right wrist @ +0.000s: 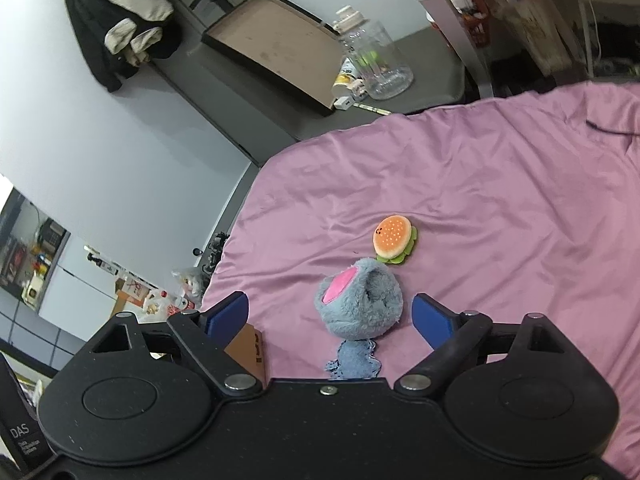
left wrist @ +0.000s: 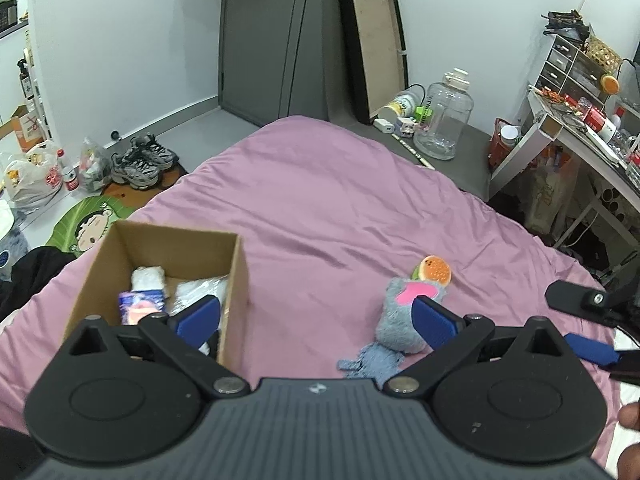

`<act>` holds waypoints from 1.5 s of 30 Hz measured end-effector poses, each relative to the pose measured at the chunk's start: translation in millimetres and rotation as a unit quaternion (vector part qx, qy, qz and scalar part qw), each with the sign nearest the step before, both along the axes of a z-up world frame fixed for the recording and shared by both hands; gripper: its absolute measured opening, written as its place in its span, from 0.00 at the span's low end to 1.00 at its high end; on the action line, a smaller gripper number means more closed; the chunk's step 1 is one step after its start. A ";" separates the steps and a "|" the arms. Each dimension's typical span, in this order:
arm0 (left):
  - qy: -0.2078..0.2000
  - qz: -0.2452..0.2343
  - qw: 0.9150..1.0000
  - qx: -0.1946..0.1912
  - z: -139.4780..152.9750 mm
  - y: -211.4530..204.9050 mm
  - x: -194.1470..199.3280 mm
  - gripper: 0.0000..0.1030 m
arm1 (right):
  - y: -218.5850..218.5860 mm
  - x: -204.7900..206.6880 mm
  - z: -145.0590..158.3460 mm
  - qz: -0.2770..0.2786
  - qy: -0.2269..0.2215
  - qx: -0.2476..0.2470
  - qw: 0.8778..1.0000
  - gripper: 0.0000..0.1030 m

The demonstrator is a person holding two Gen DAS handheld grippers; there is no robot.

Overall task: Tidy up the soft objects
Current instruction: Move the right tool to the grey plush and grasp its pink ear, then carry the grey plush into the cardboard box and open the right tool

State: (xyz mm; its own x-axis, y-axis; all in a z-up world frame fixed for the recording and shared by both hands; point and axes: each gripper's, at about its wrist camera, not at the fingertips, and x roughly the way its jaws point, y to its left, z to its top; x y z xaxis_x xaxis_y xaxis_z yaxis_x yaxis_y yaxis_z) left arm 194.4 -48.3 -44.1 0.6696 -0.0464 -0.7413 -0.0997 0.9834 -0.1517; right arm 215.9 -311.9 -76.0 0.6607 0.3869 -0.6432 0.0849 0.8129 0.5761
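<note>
Box (left wrist: pixel 160 264) contents, perhaps socks, left-view only

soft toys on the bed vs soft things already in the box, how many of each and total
On the bed: 2, the grey plush and the burger plush
In the cardboard box: 3 that I can make out, a white roll, a pink and blue pack, a white bag; more may be hidden
Total: 5

Left gripper (left wrist: pixel 316 320) held low with jaws spread wide and nothing between the pads; right gripper (right wrist: pixel 330 314) likewise spread wide, its blue fingertips (right wrist: pixel 430 316) apart
</note>
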 end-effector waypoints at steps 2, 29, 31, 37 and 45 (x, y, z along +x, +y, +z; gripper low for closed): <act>0.001 -0.004 1.000 -0.006 -2.0 -4.6 7.1 0.97 | -1.1 1.9 -2.5 -0.006 0.001 0.000 1.000 0.86; 0.048 0.002 0.994 -0.102 -68.0 -31.7 80.1 0.46 | -3.4 63.8 -66.8 0.002 0.076 0.069 0.995 0.43; 0.053 0.005 0.993 -0.107 -73.1 -32.8 85.5 0.42 | -3.4 68.5 -73.7 0.001 0.083 0.076 0.994 0.40; 0.067 0.012 0.990 -0.126 -87.0 -35.7 98.2 0.28 | -1.6 81.7 -91.3 0.004 0.100 0.095 0.990 0.35; 0.086 0.022 0.984 -0.156 -102.7 -38.2 108.4 0.26 | 4.4 93.1 -109.8 0.013 0.120 0.099 0.988 0.29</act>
State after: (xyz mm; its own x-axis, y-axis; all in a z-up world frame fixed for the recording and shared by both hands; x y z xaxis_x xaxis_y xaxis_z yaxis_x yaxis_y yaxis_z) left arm 302.8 -86.6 -146.8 0.5414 -0.2641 -0.7982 -0.1922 0.8854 -0.4233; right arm 309.1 -307.5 -185.9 0.4872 0.5354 -0.6900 0.2192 0.6898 0.6900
